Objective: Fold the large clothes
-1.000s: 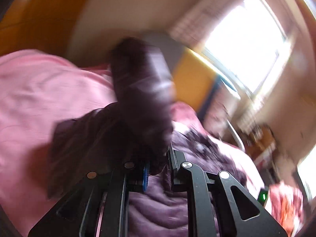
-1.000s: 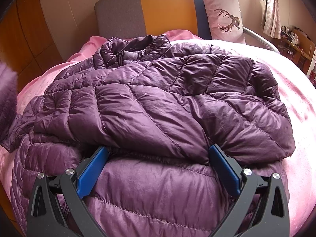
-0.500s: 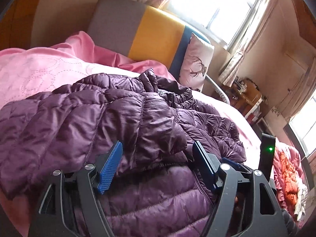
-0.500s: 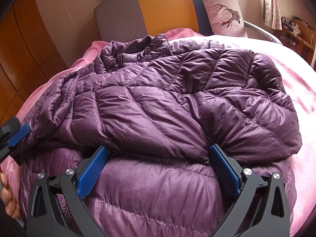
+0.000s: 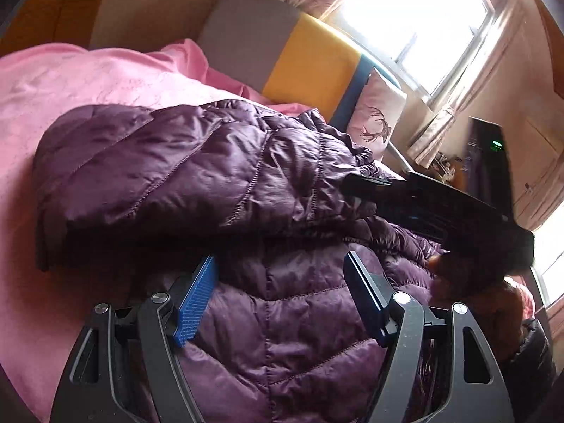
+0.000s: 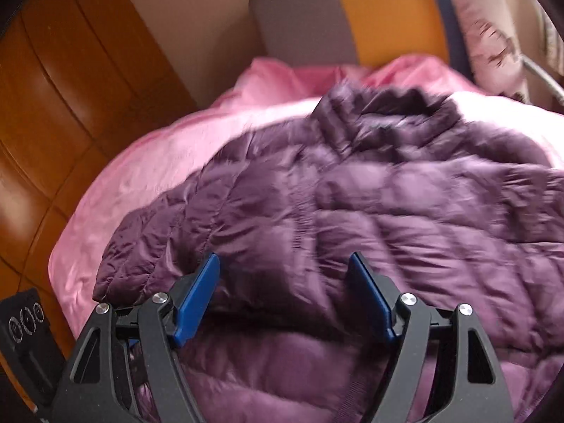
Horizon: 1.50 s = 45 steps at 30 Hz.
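Observation:
A purple quilted jacket point(image 5: 282, 335) lies spread on the pink bed cover point(image 5: 88, 84). One sleeve point(image 5: 183, 176) is folded across its body. My left gripper point(image 5: 280, 282) hovers open just above the jacket's lower part, below the sleeve's edge, pressing on nothing. My right gripper point(image 6: 283, 278) is over the jacket point(image 6: 352, 194) near the sleeve's end. Its jaws are closing, with fabric lying under and between them but not pinched. The right wrist view is blurred. In the left wrist view the right gripper point(image 5: 440, 208) reaches in from the right, held by a hand point(image 5: 458, 278).
At the bed's head stand a grey, yellow and blue headboard point(image 5: 299, 60) and a deer-print pillow point(image 5: 377, 116). A bright window point(image 5: 423, 17) is behind it. Wooden wall panels point(image 6: 53, 105) run along the bed's left side. Part of the left gripper's body point(image 6: 24, 331) shows at the lower left.
My left gripper let go of the sleeve, opened and sank; the sleeve now lies across the jacket. My right gripper swung left over the jacket and its jaws narrowed.

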### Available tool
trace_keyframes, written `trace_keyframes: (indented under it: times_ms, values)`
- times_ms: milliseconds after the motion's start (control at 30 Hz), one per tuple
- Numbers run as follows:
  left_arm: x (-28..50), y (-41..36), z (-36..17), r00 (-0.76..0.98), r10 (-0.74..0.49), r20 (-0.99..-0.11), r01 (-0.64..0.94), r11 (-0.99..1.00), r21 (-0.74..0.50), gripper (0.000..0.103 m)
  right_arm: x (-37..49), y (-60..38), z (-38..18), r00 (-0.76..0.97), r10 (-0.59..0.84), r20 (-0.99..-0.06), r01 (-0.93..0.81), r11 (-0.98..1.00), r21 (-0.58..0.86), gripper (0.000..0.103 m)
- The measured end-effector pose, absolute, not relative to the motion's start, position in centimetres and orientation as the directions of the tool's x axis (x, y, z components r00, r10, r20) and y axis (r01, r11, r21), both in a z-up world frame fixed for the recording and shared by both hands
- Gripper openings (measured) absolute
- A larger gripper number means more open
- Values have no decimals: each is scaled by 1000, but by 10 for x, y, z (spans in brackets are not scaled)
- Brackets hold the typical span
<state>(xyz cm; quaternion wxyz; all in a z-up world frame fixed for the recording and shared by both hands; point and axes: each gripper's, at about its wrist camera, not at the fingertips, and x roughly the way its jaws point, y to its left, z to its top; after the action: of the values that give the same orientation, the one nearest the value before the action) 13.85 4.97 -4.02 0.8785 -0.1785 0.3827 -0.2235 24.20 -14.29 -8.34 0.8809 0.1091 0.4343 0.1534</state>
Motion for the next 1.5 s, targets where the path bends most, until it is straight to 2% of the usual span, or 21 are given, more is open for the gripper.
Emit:
trace_keyframes:
  times_ms: [33, 100, 133, 333, 500, 700, 1100, 1300, 1500]
  values:
    - [140, 51, -41, 604, -533, -592, 253, 833, -492, 72, 246, -136, -81, 576, 347, -740, -183, 937, 297, 28]
    - [144, 54, -41, 603, -536, -590, 245, 829, -503, 72, 246, -130, -66, 608, 324, -725, -185, 946, 267, 12]
    - [146, 56, -42, 603, -542, -585, 242, 823, -513, 72, 245, -131, -54, 631, 329, -702, -189, 944, 272, 10]
    - [166, 56, -37, 611, -559, -560, 230, 803, -550, 73, 223, -173, 10, 789, 254, -559, -107, 953, 282, 9]
    - [184, 55, -36, 616, -550, -563, 196, 800, -567, 73, 205, -239, 23, 844, 127, -521, 43, 952, 302, 9]
    - [198, 47, -36, 610, -531, -588, 187, 818, -544, 73, 194, -296, 2, 830, 35, -557, 183, 926, 330, 9]
    - [210, 29, -42, 582, -479, -657, 203, 868, -453, 73, 157, -349, -66, 725, -53, -687, 362, 877, 314, 8]
    - [207, 24, -43, 574, -431, -696, 226, 901, -371, 73, 152, -349, -87, 670, -157, -726, 429, 880, 205, 8]
    - [182, 50, -35, 609, -388, -692, 212, 920, -330, 73, 150, -356, -93, 672, -127, -729, 400, 891, 214, 14]
